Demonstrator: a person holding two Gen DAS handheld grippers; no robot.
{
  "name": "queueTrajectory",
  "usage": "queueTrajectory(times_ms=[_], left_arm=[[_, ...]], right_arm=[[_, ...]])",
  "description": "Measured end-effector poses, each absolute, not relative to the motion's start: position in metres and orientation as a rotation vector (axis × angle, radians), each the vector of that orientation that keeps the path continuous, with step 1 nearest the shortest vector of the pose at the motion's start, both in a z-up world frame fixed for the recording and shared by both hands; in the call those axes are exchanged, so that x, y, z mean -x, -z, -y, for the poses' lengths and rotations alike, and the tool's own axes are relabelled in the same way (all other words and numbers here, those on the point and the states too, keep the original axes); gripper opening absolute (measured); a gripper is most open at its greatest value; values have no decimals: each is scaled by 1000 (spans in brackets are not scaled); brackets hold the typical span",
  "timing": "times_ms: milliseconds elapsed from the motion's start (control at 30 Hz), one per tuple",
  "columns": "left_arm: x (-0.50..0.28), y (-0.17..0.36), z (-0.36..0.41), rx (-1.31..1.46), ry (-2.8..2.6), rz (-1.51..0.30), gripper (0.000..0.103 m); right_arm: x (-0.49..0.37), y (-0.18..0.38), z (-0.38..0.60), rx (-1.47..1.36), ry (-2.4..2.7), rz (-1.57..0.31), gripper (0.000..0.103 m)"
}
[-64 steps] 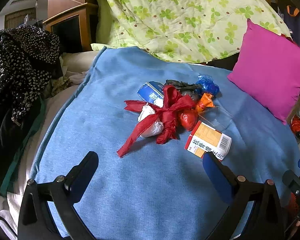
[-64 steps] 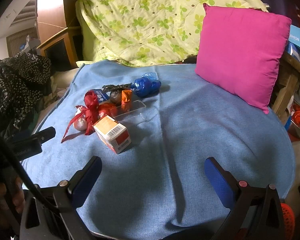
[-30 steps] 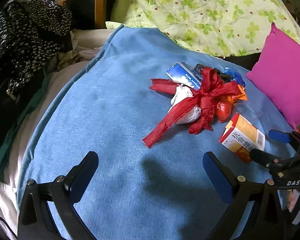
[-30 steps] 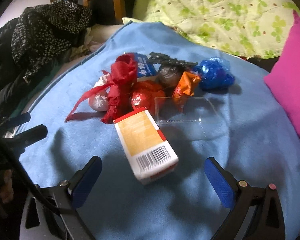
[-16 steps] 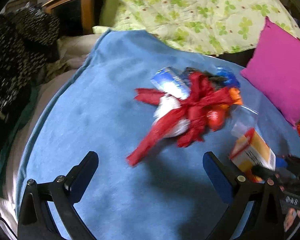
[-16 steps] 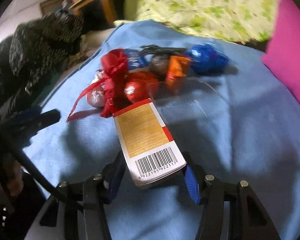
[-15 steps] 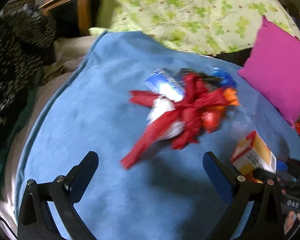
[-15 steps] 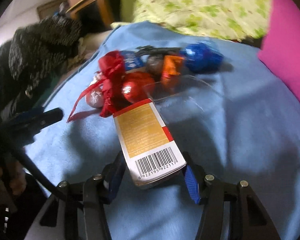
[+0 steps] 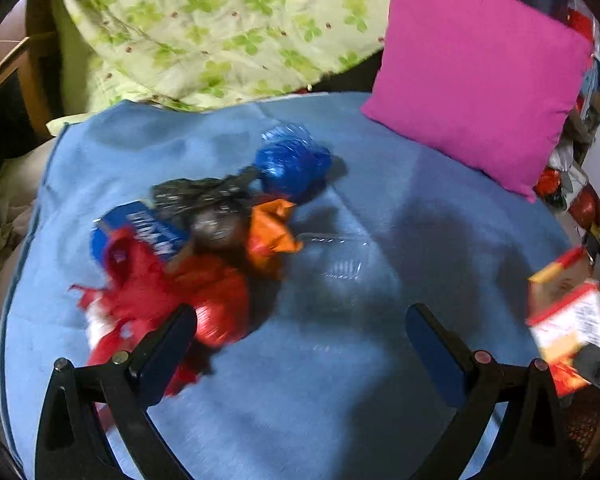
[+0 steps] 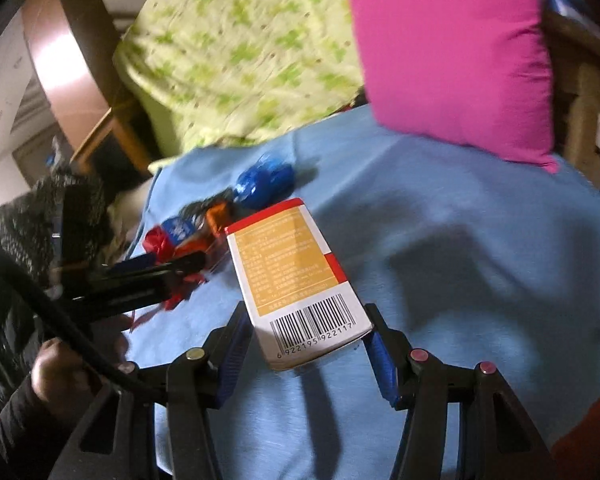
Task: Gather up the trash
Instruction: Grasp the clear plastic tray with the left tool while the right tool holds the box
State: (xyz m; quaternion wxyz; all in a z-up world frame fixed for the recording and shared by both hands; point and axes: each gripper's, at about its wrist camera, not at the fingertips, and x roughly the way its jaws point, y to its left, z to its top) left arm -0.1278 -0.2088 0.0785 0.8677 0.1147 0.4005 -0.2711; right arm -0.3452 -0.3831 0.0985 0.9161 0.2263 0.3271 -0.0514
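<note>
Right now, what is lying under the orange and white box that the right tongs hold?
The box is lifted in the right tongs. Below it only the blue blanket shows, with a shadow. The patch directly behind the box is covered.

Left tool (image 9: 300, 338) gapes wide; right tool (image 10: 306, 346) is clamped closed.

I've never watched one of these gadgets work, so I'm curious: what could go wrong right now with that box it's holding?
The right tool pinches the orange box only at its barcode end, so the long free end could swing or slip out.

The left tool hangs open right beside the red bag; its finger might snag the loose red strips and drag the pile across the blue blanket.
</note>
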Motion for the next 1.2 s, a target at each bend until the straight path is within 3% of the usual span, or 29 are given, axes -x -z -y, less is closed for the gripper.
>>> queueTrajectory(times_ms=[300, 400, 833, 1200], left_arm=[[106, -54, 228, -216, 569, -963, 100], [109, -51, 225, -196, 603, -1005, 58], [201, -88, 207, -145, 691, -922, 56], [277, -113, 262, -180, 883, -871, 57]], right_arm=[[362, -97, 391, -494, 112, -657, 58], [365, -96, 392, -495, 112, -651, 58], [426, -107, 413, -506, 253, -623, 58], [543, -91, 467, -560, 525, -642, 58]])
